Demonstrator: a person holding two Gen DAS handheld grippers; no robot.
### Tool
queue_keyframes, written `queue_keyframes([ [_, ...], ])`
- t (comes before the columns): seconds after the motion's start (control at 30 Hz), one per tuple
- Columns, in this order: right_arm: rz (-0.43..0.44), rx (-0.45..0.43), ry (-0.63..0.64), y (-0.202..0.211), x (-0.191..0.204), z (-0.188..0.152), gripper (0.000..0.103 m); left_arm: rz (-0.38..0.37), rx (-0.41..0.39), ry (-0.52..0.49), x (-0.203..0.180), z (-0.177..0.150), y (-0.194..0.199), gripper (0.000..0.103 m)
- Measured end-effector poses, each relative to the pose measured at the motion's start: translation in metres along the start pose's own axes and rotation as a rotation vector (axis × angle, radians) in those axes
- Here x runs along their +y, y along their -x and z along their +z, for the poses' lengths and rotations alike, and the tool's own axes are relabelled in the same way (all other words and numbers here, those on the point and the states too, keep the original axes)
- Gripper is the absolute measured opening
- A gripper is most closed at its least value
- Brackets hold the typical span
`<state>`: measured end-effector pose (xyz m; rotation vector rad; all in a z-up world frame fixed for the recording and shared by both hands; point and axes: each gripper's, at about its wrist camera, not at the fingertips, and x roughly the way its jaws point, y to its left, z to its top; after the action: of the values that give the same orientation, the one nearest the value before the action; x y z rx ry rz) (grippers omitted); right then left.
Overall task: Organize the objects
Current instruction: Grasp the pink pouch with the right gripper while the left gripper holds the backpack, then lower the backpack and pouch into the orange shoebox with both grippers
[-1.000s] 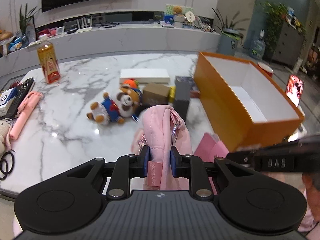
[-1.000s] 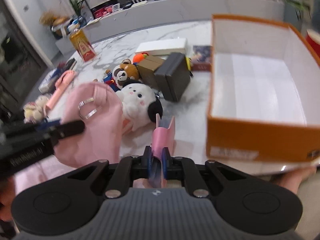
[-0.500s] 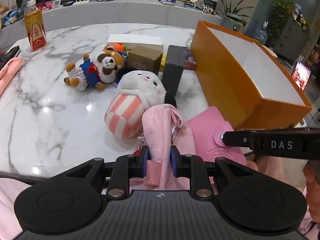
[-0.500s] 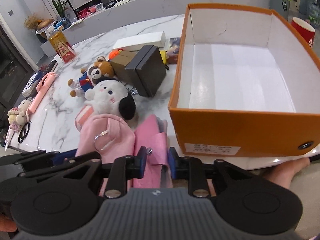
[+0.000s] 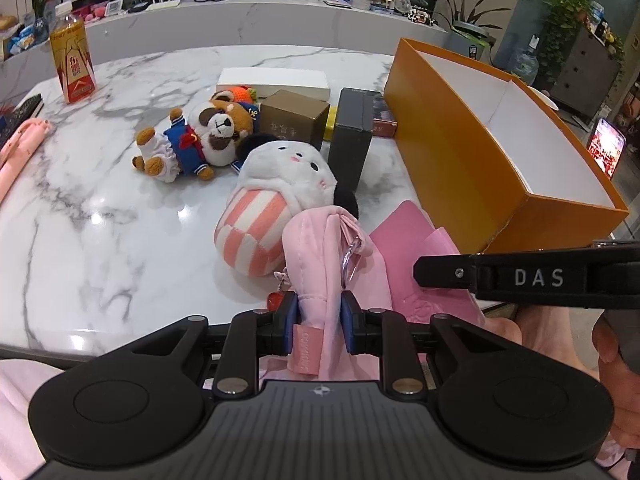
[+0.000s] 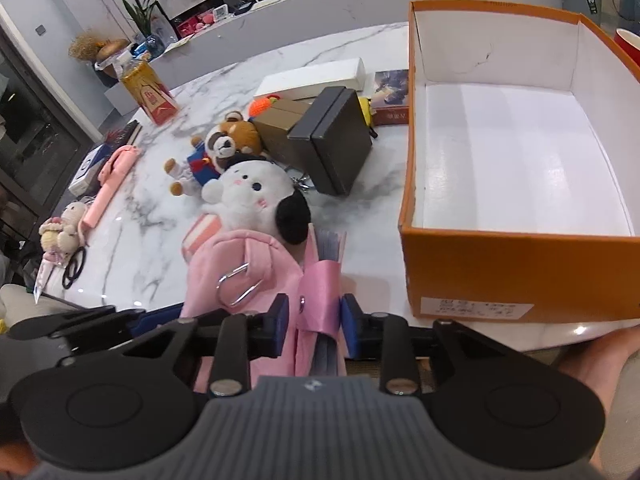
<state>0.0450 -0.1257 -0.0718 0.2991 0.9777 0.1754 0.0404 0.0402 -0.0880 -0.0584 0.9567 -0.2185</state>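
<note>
My left gripper (image 5: 318,312) is shut on a pink fabric pouch (image 5: 316,248) with a metal clip, held just over the table's front edge. The pouch leans against a white plush with a striped body (image 5: 280,168). Beside it lies a pink snap wallet (image 5: 408,240), close to the orange box (image 5: 452,152). In the right wrist view the wallet (image 6: 320,280) sits between the jaws of my right gripper (image 6: 316,320). Those jaws stand apart, with a gap at the left pad. The orange box (image 6: 500,264) is empty and white inside.
Behind the plush are a sailor bear toy (image 5: 200,140), a brown box (image 5: 294,118), an upright dark box (image 5: 352,136) and a flat white box (image 5: 274,80). A drink bottle (image 5: 72,64) and a pink stick (image 5: 20,148) lie far left.
Both grippers have sunk toward the table's front edge. The right jaws, pinched tight on the wallet before, have come apart around it. The left still grips the pouch.
</note>
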Motion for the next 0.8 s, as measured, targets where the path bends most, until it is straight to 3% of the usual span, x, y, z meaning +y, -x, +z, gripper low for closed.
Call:
queue_keyframes([
  [0.13, 0.015, -0.002, -0.021, -0.001, -0.004, -0.001, 0.023, -0.026, 0.034, 0.057, 0.01, 0.002, -0.005, 0.03],
  [0.2, 0.023, 0.0, -0.022, 0.003, -0.006, -0.002, 0.022, -0.044, 0.03, 0.085, 0.012, 0.001, -0.004, 0.026],
  [0.4, 0.057, -0.036, -0.007, 0.027, -0.003, -0.004, 0.022, -0.005, -0.094, 0.01, -0.008, 0.009, 0.037, 0.022],
  [0.63, 0.087, -0.228, 0.014, 0.104, -0.002, 0.015, 0.022, 0.0, -0.268, -0.142, -0.054, 0.049, 0.099, 0.022],
  [0.8, 0.015, -0.368, -0.028, 0.146, -0.023, 0.038, 0.022, -0.02, -0.329, -0.241, -0.104, 0.086, 0.105, 0.022],
])
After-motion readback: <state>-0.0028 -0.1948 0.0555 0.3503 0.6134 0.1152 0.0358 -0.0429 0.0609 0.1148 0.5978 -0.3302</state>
